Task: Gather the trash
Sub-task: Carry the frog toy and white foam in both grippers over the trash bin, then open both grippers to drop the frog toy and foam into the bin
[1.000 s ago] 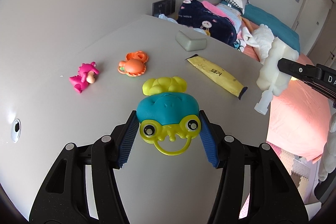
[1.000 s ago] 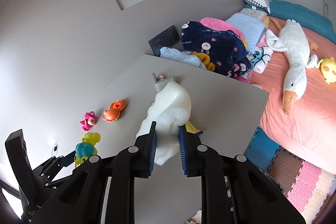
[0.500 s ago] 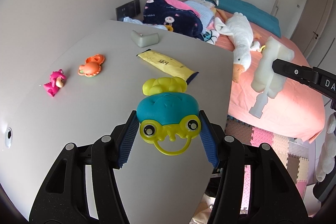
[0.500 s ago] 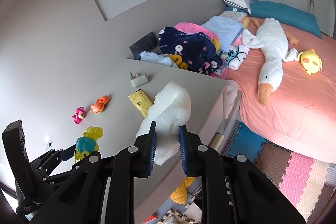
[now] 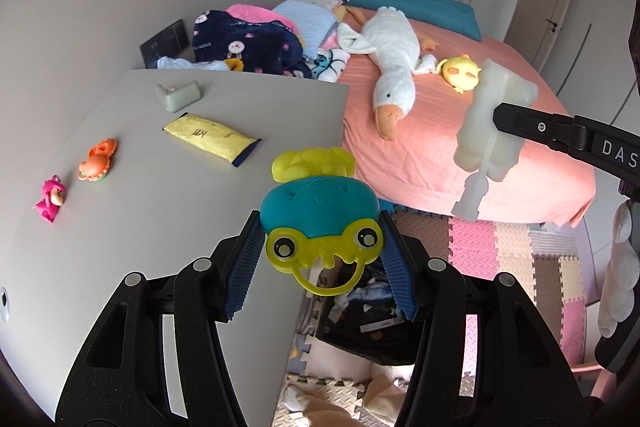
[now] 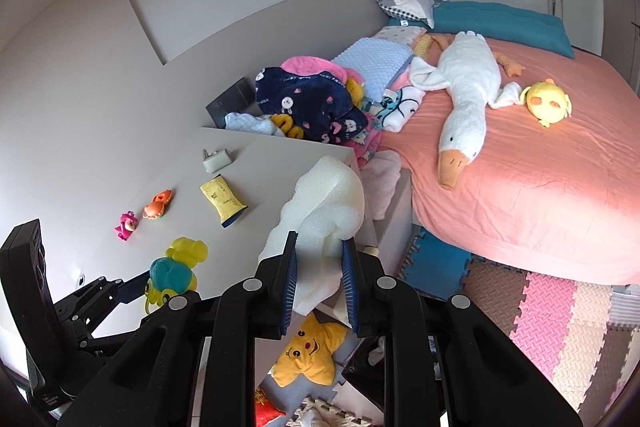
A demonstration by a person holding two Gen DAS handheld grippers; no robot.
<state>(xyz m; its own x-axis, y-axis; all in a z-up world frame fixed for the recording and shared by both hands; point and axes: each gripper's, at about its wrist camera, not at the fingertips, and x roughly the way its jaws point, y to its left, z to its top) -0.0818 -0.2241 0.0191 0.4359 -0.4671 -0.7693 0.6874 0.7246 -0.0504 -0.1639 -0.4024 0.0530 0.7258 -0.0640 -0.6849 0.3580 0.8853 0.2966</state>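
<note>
— What is your left gripper (image 5: 322, 259) carrying?

— You have the teal and yellow toy (image 5: 320, 219) clamped between its blue pads, held out past the counter (image 5: 168, 199) edge, above a dark bag (image 5: 368, 331) on the floor. The toy's yellow ring hangs toward the camera.

— And your right gripper (image 6: 318, 281)?

— Its jaws are squeezed tight on a piece of white foam (image 6: 324, 203). The foam sticks up out of the pads and bulges wide above them. You hold it just off the counter's corner, over the floor beside the bed (image 6: 540, 195).

— What lies on the counter?

— A yellow wrapper (image 5: 212, 137) near the middle, flat on the surface. Beyond it, a grey corner guard (image 5: 178, 97) sits close to the far edge. Toward the wall side you have an orange toy (image 5: 98, 165) and a pink toy (image 5: 50, 201), near each other but apart.

— And lower down?

— A yellow star plush (image 6: 310, 351) lies on the floor below your right gripper. Foam mats (image 6: 560, 327) in pink and beige cover the floor by the bed, and a white goose plush (image 6: 464, 95) stretches across the pink sheet.
</note>
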